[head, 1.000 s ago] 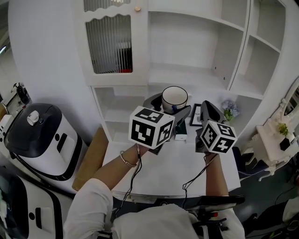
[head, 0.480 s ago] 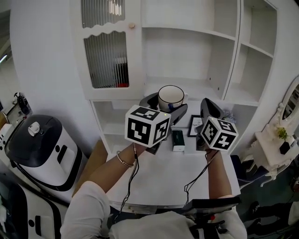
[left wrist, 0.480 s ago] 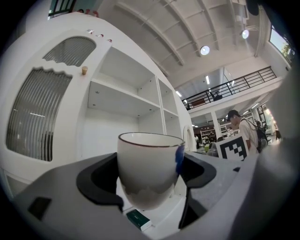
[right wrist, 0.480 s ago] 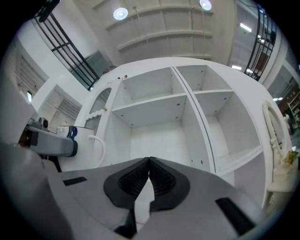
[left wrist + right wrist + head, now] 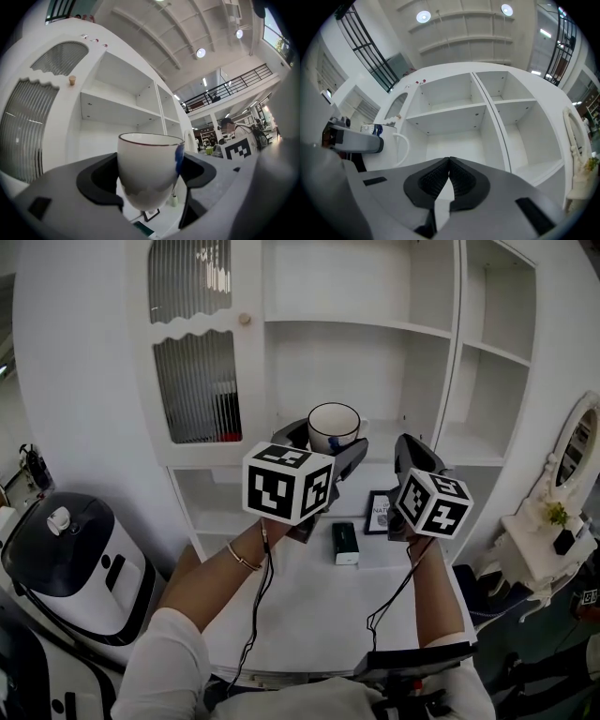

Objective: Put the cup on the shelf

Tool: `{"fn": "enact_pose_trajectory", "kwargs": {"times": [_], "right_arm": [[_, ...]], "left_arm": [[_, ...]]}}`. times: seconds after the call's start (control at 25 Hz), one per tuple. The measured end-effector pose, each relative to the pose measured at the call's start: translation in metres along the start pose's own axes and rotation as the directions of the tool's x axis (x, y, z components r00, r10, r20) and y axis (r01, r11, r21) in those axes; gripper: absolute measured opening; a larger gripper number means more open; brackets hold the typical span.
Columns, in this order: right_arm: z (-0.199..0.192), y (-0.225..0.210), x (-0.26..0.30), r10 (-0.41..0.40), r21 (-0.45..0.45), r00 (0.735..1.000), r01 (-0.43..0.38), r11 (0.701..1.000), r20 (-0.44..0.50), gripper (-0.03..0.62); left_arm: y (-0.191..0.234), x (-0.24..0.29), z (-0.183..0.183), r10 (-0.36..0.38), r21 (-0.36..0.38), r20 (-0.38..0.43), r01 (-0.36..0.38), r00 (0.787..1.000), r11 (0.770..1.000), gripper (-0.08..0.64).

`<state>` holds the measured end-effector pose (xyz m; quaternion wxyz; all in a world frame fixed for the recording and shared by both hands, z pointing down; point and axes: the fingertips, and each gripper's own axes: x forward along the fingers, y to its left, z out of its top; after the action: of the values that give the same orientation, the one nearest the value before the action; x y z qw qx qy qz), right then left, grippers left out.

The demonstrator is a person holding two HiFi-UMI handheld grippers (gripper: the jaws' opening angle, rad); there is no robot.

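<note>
My left gripper (image 5: 325, 448) clamps the cup (image 5: 334, 426) upright by its body, held high at 12 o'clock before the open shelf (image 5: 394, 327), ready to go in level. My right gripper (image 5: 410, 454), jaws together and empty, waits at 3 o'clock.

A home-style set is standing in a large hall (image 5: 140, 28); a framed picture (image 5: 380, 512) is standing below the white shelf unit (image 5: 366, 329); a railed gallery (image 5: 234, 84) is showing right of it.

Upright white cup (image 5: 334, 427), poss. blue mark
</note>
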<state>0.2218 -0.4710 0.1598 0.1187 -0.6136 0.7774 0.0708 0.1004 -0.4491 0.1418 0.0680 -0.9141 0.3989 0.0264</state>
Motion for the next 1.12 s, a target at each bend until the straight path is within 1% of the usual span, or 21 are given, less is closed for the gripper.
{"fn": "enact_pose_trajectory", "kwargs": {"times": [0.12,0.56,0.68,0.92,1.12], "right_arm": [[0.006,-0.002,0.005,0.007,0.003,1.000,-0.007,1.000,0.003,0.021],[0.024,-0.003,0.032,0.026,-0.018,1.000,-0.026,1.000,0.015,0.021],[0.031,-0.001,0.038,0.036,-0.032,0.999,-0.035,0.999,0.023,0.021],[0.038,-0.002,0.056,0.037,-0.044,0.999,-0.036,0.998,0.024,0.021],[0.039,0.000,0.069,0.049,-0.043,0.999,-0.049,0.998,0.015,0.021]], "left_arm": [[0.001,0.006,0.008,-0.002,-0.002,0.019,0.002,1.000,1.000,0.393],[0.006,0.018,0.049,-0.031,0.061,0.062,0.027,0.998,0.998,0.393],[0.013,0.019,0.059,-0.036,0.063,0.069,0.031,0.997,0.998,0.393],[0.025,0.022,0.090,-0.027,0.105,0.099,0.016,0.995,0.994,0.393],[0.023,0.026,0.118,-0.046,0.108,0.119,0.033,0.992,0.994,0.393]]}}
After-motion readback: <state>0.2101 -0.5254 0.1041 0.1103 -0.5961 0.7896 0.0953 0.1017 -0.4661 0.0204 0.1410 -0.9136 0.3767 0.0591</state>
